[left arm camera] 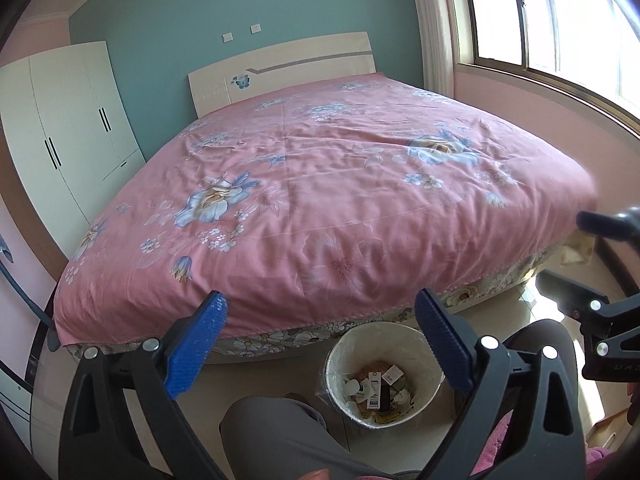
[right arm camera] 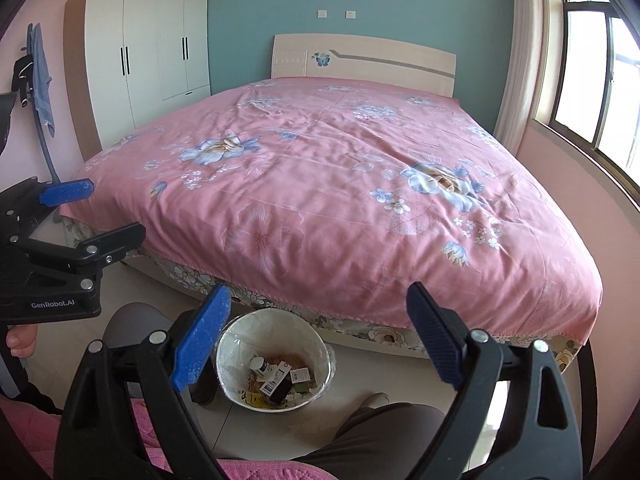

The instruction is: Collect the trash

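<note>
Both tools hang above the floor at the foot of the bed [left arm camera: 320, 184], each with nothing between its blue pads. The left hand-held gripper [left arm camera: 320, 344] is spread wide, and the right hand-held gripper [right arm camera: 318, 334] is spread just as wide. Below and between them, a round waste bin [right arm camera: 276, 360] with a clear liner stands on the tiled floor [right arm camera: 240, 416], just beside the bed's edge. Inside it lies the trash [right arm camera: 280, 376]: a small bottle, labelled cartons and crumpled paper. The person's knees in grey trousers [left arm camera: 276, 436] flank the bin.
</note>
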Demonstrator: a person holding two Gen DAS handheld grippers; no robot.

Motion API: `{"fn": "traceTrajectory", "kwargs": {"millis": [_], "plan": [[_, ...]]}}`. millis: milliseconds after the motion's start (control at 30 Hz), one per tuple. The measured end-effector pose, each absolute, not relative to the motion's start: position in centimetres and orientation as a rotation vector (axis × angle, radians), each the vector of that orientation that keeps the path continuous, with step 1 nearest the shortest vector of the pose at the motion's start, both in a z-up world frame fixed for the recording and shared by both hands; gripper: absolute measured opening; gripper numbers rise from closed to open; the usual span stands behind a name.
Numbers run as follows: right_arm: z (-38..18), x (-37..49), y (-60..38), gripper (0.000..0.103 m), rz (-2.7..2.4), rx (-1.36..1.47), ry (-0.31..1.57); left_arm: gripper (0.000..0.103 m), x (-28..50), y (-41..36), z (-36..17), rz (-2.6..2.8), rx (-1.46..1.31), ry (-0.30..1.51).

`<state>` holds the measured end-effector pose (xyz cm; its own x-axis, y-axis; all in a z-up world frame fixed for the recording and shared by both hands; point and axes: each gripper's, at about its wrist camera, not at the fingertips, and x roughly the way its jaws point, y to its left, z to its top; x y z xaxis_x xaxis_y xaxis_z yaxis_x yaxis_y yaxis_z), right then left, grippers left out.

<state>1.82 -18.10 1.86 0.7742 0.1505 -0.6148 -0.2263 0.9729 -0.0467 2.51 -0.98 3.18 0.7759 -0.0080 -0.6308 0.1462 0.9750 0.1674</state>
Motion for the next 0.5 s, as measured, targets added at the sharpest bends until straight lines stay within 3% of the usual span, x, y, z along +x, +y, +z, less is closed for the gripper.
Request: {"fn": "traceTrajectory", "kwargs": {"millis": [500], "plan": [[-0.7,0.7,-18.0,0.088,0.156,-0.049,0.703,0.096,1.8,-0.1,1.5,-0.061,0.169,0.735]]}}
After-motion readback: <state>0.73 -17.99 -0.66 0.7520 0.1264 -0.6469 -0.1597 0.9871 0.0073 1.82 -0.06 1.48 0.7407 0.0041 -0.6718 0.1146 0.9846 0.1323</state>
